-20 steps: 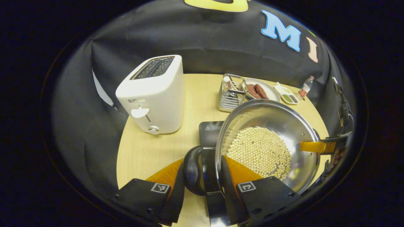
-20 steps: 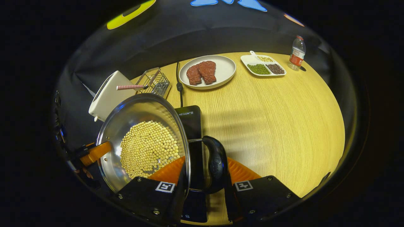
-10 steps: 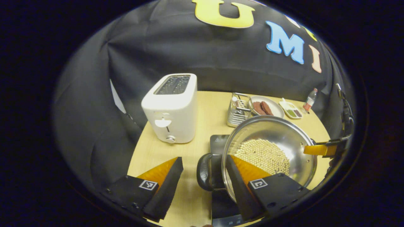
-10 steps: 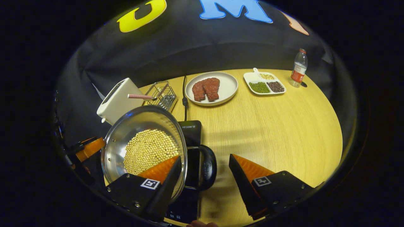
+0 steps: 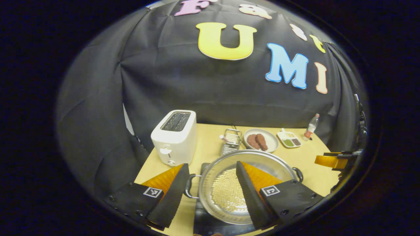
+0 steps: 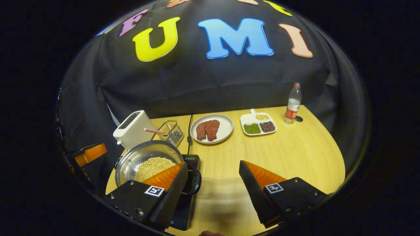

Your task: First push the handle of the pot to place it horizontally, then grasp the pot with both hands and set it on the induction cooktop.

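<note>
Pot [image 5: 239, 186] of beans sat on induction cooktop [image 6: 183, 209] at tabletop [image 6: 295, 154] near edge. My left gripper [image 5: 210, 186] and right gripper [image 6: 213, 188] hung above, jaws wide, holding nothing. Judged steel pot rigid, hefty, slick; best taken by side handles [image 5: 187, 186], kept level.

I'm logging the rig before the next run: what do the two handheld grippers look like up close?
The left gripper and the right gripper each have two wedge-shaped fingers on black bolted blocks. Each block carries a small square black-and-white marker. I can make out no cables or sleeves.
</note>
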`<state>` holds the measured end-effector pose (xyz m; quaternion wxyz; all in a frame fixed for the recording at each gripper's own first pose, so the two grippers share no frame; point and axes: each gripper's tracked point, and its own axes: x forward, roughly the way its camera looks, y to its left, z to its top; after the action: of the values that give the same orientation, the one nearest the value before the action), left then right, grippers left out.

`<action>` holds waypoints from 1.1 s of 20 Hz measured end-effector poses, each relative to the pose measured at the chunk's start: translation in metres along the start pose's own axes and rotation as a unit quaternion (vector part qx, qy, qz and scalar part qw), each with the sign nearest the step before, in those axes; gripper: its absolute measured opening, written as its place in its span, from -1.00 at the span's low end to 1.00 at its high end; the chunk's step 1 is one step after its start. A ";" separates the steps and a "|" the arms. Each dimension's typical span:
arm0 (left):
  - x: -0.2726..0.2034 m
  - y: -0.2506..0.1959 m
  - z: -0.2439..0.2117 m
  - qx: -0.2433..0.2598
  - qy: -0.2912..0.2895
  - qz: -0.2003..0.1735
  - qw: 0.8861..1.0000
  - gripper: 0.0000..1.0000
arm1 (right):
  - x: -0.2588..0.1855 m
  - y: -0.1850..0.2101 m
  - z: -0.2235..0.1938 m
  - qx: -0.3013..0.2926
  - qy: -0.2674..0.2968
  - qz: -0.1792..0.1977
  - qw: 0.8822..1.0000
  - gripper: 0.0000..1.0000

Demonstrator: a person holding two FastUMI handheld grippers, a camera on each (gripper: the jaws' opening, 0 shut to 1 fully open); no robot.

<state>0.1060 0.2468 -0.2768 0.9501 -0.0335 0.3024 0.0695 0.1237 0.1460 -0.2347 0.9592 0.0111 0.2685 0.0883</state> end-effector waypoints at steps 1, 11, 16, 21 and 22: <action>-0.009 -0.014 0.012 0.003 -0.018 0.000 1.000 0.94 | -0.011 -0.011 0.015 -0.005 -0.021 -0.002 1.000 0.91; -0.131 -0.212 0.166 -0.001 -0.232 -0.030 0.972 0.85 | -0.148 -0.098 0.149 -0.018 -0.198 0.004 0.980 0.92; -0.174 -0.283 0.201 0.017 -0.283 -0.029 0.959 0.80 | -0.200 -0.135 0.186 -0.026 -0.243 0.013 0.969 0.91; -0.196 -0.320 0.194 0.013 -0.281 -0.023 0.959 0.93 | -0.216 -0.161 0.187 -0.030 -0.258 0.029 0.965 0.90; -0.200 -0.323 0.192 0.017 -0.279 -0.020 0.960 0.93 | -0.216 -0.165 0.185 -0.029 -0.253 0.027 0.967 0.90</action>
<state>0.1033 -0.0746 0.0024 0.9983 -0.0022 0.0253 0.0522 0.0648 -0.0491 0.0233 0.9930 0.0123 0.0142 0.1165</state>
